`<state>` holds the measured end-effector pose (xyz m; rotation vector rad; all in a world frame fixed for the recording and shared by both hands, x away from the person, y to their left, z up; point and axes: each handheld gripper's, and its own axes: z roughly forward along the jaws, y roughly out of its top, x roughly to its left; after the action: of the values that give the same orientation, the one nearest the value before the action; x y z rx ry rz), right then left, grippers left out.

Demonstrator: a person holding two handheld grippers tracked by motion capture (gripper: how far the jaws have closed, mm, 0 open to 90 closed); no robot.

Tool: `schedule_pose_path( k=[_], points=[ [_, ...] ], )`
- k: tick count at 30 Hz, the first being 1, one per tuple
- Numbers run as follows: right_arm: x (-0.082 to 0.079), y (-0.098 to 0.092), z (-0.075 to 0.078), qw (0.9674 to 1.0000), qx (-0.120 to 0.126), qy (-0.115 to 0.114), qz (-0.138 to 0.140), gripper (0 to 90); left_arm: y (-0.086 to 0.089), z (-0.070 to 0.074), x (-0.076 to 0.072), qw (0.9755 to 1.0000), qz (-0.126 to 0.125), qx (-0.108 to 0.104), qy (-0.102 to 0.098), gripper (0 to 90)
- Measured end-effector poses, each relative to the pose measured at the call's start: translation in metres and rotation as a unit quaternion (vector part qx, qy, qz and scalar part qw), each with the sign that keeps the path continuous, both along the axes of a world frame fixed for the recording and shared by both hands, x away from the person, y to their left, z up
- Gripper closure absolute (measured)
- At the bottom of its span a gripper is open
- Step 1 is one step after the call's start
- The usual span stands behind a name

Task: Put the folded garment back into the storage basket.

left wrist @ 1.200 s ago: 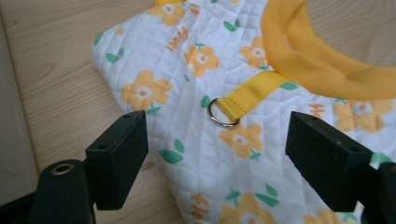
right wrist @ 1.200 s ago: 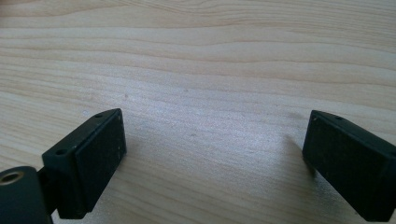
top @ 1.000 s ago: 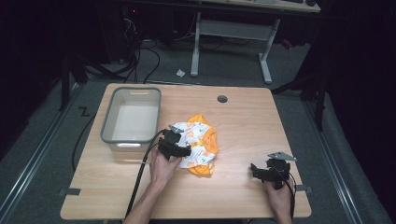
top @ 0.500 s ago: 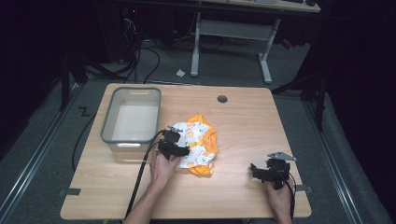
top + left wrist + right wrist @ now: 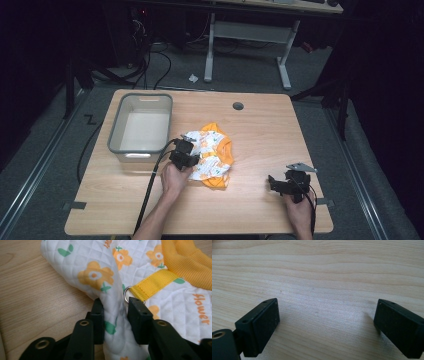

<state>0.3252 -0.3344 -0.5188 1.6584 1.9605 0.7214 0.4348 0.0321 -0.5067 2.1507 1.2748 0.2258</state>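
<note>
A quilted white garment (image 5: 216,156) with orange flowers and orange ribbed trim lies crumpled at mid-table. In the left gripper view a raised fold of the garment (image 5: 95,275) runs between the jaws, beside a yellow strap (image 5: 153,282) with a metal ring. My left gripper (image 5: 113,306) has just been closing, and its pads now pinch that fold. From above, the left gripper (image 5: 193,158) sits at the garment's left edge. My right gripper (image 5: 272,183) rests low at the front right, well away from the cloth. Over bare wood, the right gripper (image 5: 327,322) holds its jaws wide apart with nothing between them.
A grey plastic bin (image 5: 141,97) stands at the table's left, just behind my left hand. A round cable hole (image 5: 238,106) sits near the far edge of the wooden table (image 5: 270,135). A cable trails from the left gripper toward the front edge.
</note>
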Motion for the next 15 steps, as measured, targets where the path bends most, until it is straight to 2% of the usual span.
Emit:
schedule_pose_path(
  k=[4, 15],
  points=[
    [0.000, 0.000, 0.000, 1.0000, 0.000, 0.000, 0.000, 6.3, 0.002, 0.002, 0.000, 1.0000, -0.006, -0.007, -0.003, 77.0],
    [0.000, 0.001, 0.000, 1.0000, 0.000, -0.001, 0.001, 7.2, 0.006, 0.012, -0.003, 0.9992, -0.022, -0.030, -0.014, 80.5]
  ],
)
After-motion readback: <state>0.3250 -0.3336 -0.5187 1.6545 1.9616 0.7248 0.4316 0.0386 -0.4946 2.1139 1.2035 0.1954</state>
